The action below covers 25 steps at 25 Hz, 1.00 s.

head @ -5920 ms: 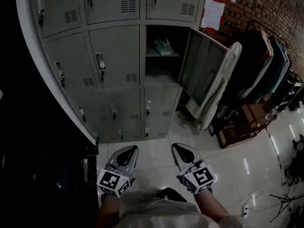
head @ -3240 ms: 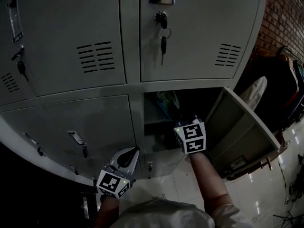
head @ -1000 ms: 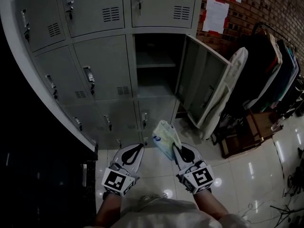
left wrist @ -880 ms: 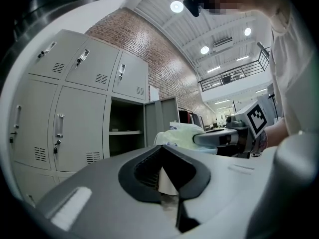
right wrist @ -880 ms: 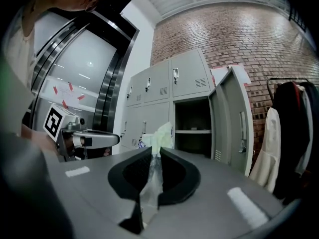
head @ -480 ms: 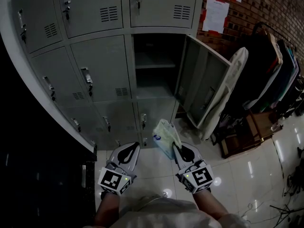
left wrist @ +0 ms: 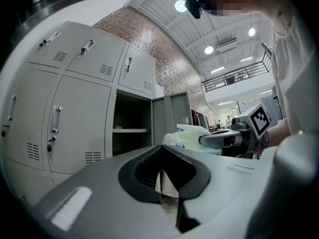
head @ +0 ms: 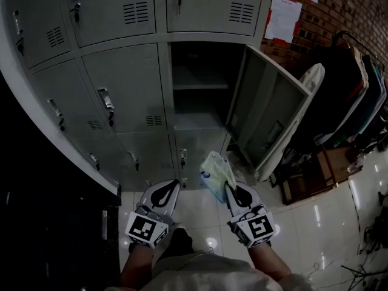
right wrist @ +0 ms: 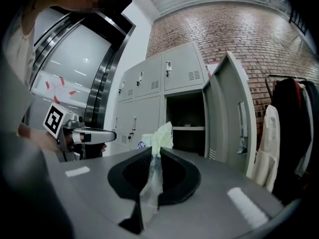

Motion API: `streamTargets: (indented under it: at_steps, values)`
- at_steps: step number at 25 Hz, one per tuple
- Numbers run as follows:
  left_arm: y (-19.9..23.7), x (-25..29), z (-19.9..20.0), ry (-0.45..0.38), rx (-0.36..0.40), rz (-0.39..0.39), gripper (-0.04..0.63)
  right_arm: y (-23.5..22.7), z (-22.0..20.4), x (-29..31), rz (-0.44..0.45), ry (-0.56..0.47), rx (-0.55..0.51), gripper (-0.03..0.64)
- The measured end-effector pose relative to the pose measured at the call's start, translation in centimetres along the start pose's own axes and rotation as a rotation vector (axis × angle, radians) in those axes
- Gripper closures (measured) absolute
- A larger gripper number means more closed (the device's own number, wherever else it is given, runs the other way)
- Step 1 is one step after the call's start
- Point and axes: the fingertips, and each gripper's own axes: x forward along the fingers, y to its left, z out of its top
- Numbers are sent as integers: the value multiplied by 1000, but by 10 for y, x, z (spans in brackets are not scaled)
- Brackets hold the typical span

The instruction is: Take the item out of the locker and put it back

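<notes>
You're facing the grey locker bank, and the open locker is the one in the middle row with its door swung out to the right. Inside there's 1 shelf, and both levels look bare from here.

The item, a pale green-white packet in thin plastic film, is out of the locker. It sits low in front of you, above the floor tiles, sticking up from your right hand-held gripper. That gripper is clenched on a narrow fold of the film at the packet's near edge, so the bulk stands free ahead of the jaws. Your left hand-held gripper is beside it, jaws closed together with nothing between them.

On handling, this reads as light and soft. The film crumples where you pinch it, so nothing rigid is bracing the hold. Film like that tends to be slick, and a thin fold could slide out if you swing fast. A deeper bite across the packet's body would likely be safer, though the present pinch should carry it to the shelf if you go gently.

As for writing, there's 1 small blue mark on the packet, too small to read. The sheets on the brick wall are illegible too, and no brand shows on the lockers.
</notes>
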Motion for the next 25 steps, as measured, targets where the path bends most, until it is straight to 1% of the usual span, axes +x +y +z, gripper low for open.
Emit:
streamTargets:
  at_steps: [3,7,10,14,16,21,25]
  values:
    - [23,20,7,-14,30,-24,591,-14,4,27,-27,-15,4,609]
    - [56,50,17,-33,59,-80,591,-29,14,69,-64,-37,-3,609]
    - [84,70,27,-46,69,-107,591,-41,23,101,-98,-57,-7,609]
    - [117,90,29,-47,60,-111,591,-57,27,133,-141,-52,4,609]
    - [125,98,27,-45,50,-115,591,-60,31,141,-146,-54,-11,609]
    - [129,113,21,-39,57,-142,591,-73,35,164,-145,-46,-34,609]
    - [124,121,28,-55,63,-164,591,-99,71,198,-156,-70,-122,609]
